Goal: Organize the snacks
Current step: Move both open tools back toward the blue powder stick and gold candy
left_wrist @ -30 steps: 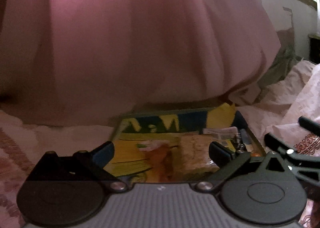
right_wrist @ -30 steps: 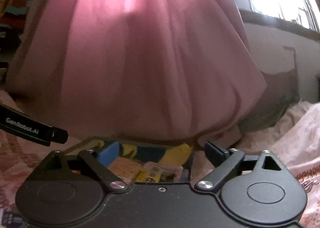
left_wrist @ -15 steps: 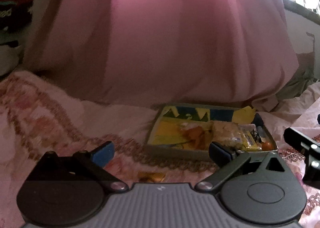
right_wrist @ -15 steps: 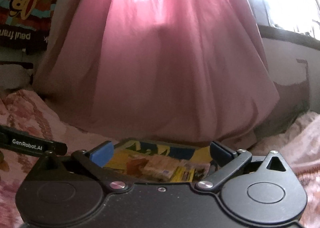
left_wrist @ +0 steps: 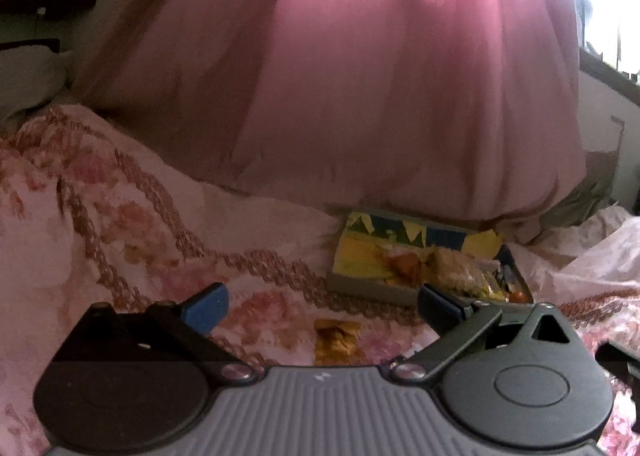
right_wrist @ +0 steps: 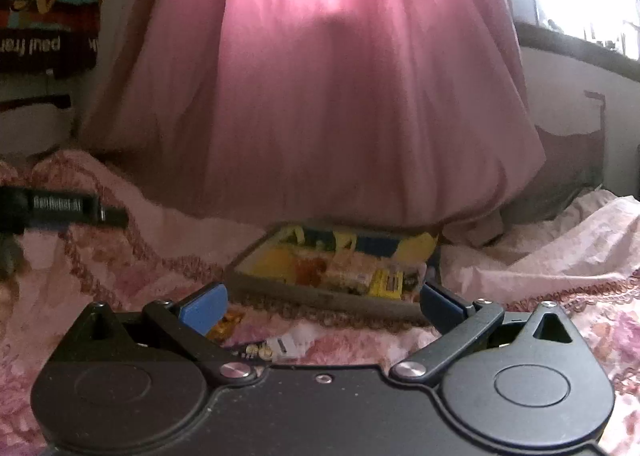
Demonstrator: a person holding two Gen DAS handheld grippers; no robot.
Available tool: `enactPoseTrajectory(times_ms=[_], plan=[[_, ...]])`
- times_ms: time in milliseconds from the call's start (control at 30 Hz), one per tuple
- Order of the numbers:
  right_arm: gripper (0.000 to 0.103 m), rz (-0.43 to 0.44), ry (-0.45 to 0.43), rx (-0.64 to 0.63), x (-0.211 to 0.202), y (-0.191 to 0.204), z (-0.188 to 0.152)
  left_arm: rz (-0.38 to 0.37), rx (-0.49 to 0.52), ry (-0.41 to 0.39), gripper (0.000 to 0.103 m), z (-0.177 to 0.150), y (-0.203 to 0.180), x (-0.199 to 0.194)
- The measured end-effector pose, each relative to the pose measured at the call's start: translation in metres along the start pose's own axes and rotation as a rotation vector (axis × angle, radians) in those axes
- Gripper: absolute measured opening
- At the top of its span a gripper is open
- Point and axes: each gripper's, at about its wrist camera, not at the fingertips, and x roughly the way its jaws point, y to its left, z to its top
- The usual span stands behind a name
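A shallow tray (left_wrist: 360,288) with a yellow and blue lining lies on the pink floral bedspread, holding several snack packets; it also shows in the right wrist view (right_wrist: 312,298). My left gripper (left_wrist: 322,304) is open and empty, well short of the tray. A small golden snack wrapper (left_wrist: 335,340) lies on the bedspread between its fingers. My right gripper (right_wrist: 322,302) is open and empty, in front of the tray. An orange wrapper (right_wrist: 228,324) and a small white packet (right_wrist: 288,344) lie on the bedspread just before its fingers.
A pink curtain (left_wrist: 380,76) hangs behind the tray, down to the bed. The floral bedspread (left_wrist: 120,224) rises in folds at the left. Crumpled white cloth (right_wrist: 560,240) lies at the right. The left gripper's side shows at the left of the right wrist view (right_wrist: 60,208).
Both grippers have drawn back from the tray, which now looks smaller and farther. Loose wrappers on the bedspread have come into view. Both stay open.
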Motion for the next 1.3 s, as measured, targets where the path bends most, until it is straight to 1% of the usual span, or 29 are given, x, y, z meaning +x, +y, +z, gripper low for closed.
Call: enactPoseTrajectory(times_ms=[200,300,333,400,500,533,567,700,767,800,867,933,1000,1100,1133,1200,1267,1300], plan=[[0.102,0.031,0.135,-0.004,0.004,0.015,0.035,-0.053,0.032,-0.048,0.103,0.039,0.017,-0.003],[0.102,0.035,0.166,-0.021,0.008,0.026,0.049,-0.085,0.046,-0.034,0.103,0.051,0.022,0.002],[0.102,0.038,0.174,-0.024,0.010,0.030,0.052,-0.097,0.058,-0.040,0.103,0.052,0.022,0.004],[0.102,0.043,0.186,-0.035,0.013,0.039,0.055,-0.094,0.080,-0.037,0.103,0.050,0.022,0.010],[0.102,0.049,0.222,-0.090,0.025,0.056,0.053,-0.128,0.009,0.012,0.103,0.041,0.028,0.023],[0.102,0.052,0.235,-0.113,0.030,0.060,0.053,-0.126,-0.005,0.028,0.103,0.037,0.029,0.028],[0.102,0.058,0.250,-0.141,0.034,0.066,0.052,-0.118,-0.007,0.044,0.103,0.032,0.029,0.033],[0.102,0.099,0.294,-0.244,0.052,0.081,0.044,-0.070,0.023,0.042,0.103,0.015,0.023,0.048],[0.102,0.125,0.303,-0.292,0.059,0.084,0.038,-0.044,0.009,0.059,0.103,0.008,0.021,0.058],[0.102,0.141,0.304,-0.322,0.062,0.085,0.034,-0.033,-0.005,0.078,0.103,0.005,0.022,0.063],[0.102,0.164,0.296,-0.372,0.068,0.086,0.025,-0.028,-0.032,0.144,0.103,0.003,0.023,0.077],[0.102,0.192,0.281,-0.417,0.075,0.085,0.016,-0.017,-0.036,0.182,0.103,0.001,0.026,0.088],[0.102,0.211,0.273,-0.428,0.084,0.082,0.010,0.013,-0.023,0.192,0.103,0.000,0.028,0.095],[0.102,0.247,0.274,-0.391,0.101,0.075,0.006,0.057,-0.027,0.213,0.103,-0.005,0.031,0.108],[0.102,0.262,0.270,-0.371,0.107,0.072,0.005,0.075,-0.043,0.232,0.103,-0.007,0.033,0.115],[0.102,0.276,0.256,-0.353,0.118,0.067,0.001,0.117,-0.115,0.286,0.103,-0.009,0.037,0.128],[0.102,0.280,0.245,-0.354,0.129,0.063,-0.005,0.131,-0.204,0.328,0.103,-0.012,0.040,0.139],[0.102,0.282,0.243,-0.363,0.133,0.061,-0.007,0.136,-0.226,0.340,0.103,-0.014,0.039,0.145]])
